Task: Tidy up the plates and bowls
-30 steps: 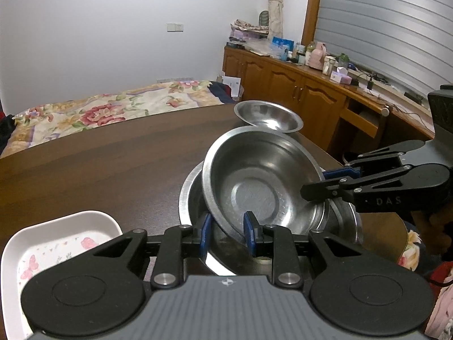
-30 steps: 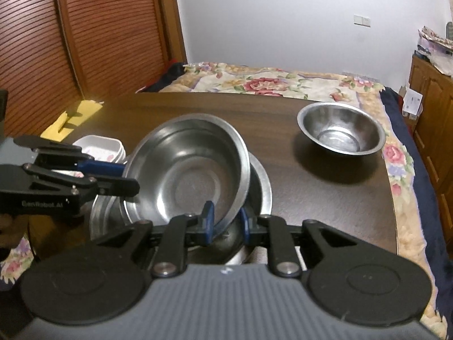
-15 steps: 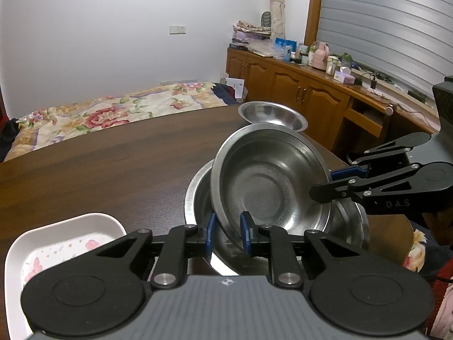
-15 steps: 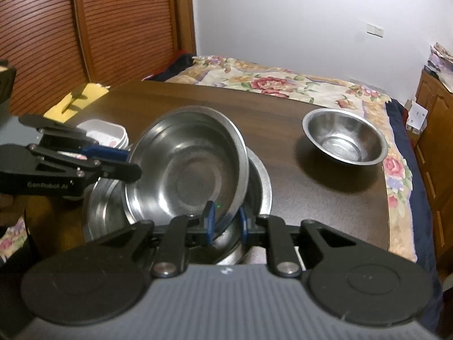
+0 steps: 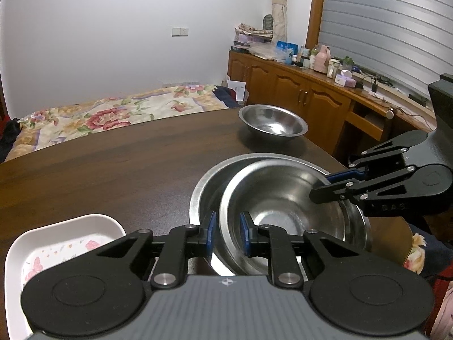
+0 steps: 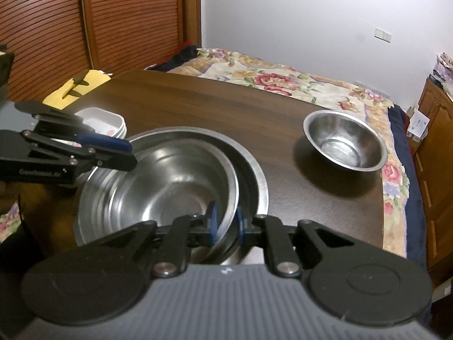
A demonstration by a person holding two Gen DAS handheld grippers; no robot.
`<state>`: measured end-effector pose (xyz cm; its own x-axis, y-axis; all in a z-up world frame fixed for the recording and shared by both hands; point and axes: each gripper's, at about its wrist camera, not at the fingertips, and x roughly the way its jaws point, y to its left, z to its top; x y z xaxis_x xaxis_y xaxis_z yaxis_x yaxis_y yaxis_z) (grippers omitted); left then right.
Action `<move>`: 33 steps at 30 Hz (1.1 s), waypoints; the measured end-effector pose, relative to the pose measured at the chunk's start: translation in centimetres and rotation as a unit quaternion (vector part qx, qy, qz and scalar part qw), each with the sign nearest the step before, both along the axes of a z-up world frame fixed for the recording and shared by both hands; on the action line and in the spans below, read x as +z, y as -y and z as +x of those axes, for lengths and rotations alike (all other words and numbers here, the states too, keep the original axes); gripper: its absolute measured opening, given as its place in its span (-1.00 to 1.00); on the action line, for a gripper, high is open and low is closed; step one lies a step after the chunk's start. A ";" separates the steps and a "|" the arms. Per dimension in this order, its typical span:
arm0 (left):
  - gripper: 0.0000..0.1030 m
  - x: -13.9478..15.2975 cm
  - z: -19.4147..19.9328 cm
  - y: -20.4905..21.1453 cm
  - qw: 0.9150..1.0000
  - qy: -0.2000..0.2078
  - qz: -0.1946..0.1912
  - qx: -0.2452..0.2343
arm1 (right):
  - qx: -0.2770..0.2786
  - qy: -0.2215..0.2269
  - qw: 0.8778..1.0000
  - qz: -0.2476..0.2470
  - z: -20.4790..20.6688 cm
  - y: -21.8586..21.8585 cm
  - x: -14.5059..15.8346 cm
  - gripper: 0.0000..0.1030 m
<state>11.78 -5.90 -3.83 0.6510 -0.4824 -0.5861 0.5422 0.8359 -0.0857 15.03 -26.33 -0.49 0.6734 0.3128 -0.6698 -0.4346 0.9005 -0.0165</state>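
Note:
A medium steel bowl [image 5: 283, 198] [image 6: 170, 187] sits nested inside a larger steel bowl [image 5: 203, 187] [image 6: 254, 175] on the dark wooden table [image 6: 198, 104]. My left gripper [image 5: 228, 235] [image 6: 132, 155] is shut on the medium bowl's rim on one side. On the opposite side, my right gripper [image 6: 225, 223] [image 5: 320, 187] is shut on the same rim. A smaller steel bowl [image 5: 273, 123] [image 6: 344, 144] stands alone farther off, near the table's edge.
Stacked white floral dishes [image 5: 65, 243] [image 6: 104, 121] sit beside the large bowl. A yellow cloth [image 6: 76, 87] lies at a table corner. A bed with a floral cover [image 5: 113, 113] lies beyond the table, and wooden cabinets [image 5: 297, 96] line the wall.
The medium bowl was held tilted up above the large bowl; both grippers have lowered it, and it now lies level inside the large bowl.

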 end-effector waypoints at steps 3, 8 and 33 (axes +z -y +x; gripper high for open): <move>-0.57 0.0 0.1 -0.1 1.000 0.002 -0.002 0.002 | -0.002 0.003 1.000 0.005 0.1 0.1 -0.2 -0.71; -0.57 0.2 0.1 0.1 1.000 0.006 -0.002 0.006 | -0.012 0.011 1.000 0.022 0.2 0.6 -0.1 -0.70; -0.52 3.3 3.4 2.0 0.999 0.042 0.005 0.008 | -0.091 0.081 0.990 0.066 1.3 5.5 2.4 -0.70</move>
